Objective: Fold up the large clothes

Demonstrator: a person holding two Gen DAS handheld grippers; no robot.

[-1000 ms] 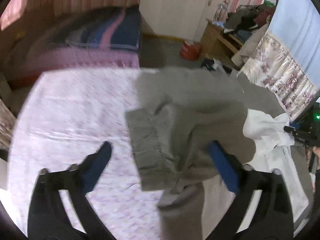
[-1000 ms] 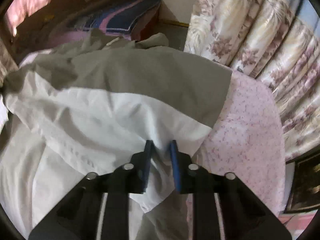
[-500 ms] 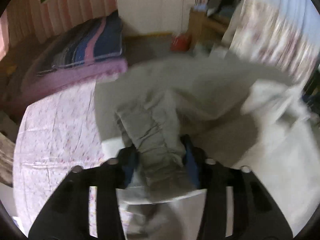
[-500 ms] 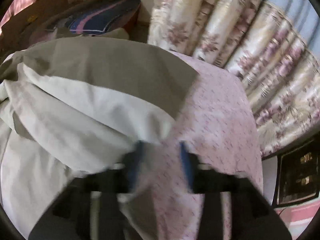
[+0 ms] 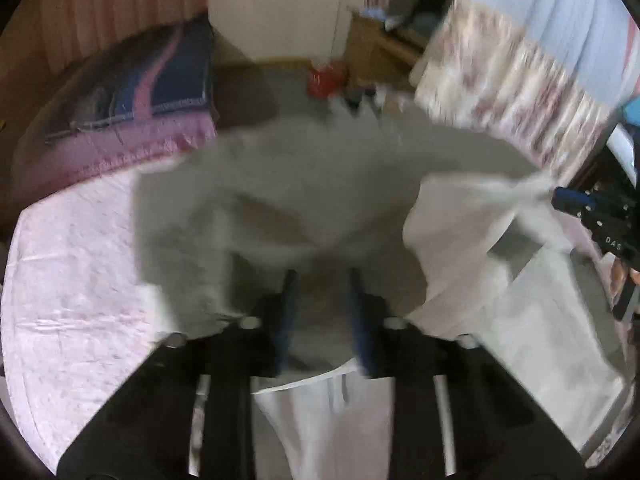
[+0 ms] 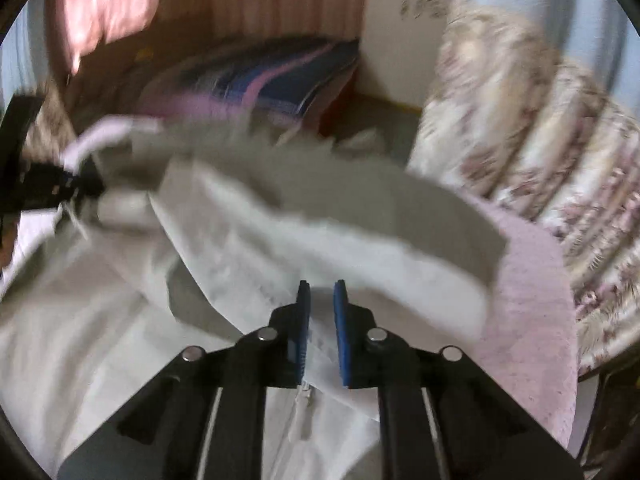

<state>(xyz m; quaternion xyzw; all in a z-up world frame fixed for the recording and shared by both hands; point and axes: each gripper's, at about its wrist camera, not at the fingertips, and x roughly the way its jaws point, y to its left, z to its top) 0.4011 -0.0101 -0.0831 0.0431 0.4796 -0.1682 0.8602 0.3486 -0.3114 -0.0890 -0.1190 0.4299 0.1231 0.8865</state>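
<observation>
Left wrist view: my left gripper (image 5: pixel 322 304) pinches the soft, floppy jacket (image 5: pixel 304 184); my right gripper (image 6: pixel 322 320) clamps its white edge.

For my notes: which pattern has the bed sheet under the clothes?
Pale pink bed sheet with small floral speckles, clearest in left wrist view.

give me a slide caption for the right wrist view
Right claw shut on a grey-and-white garment over a pink bedsheet.
</observation>
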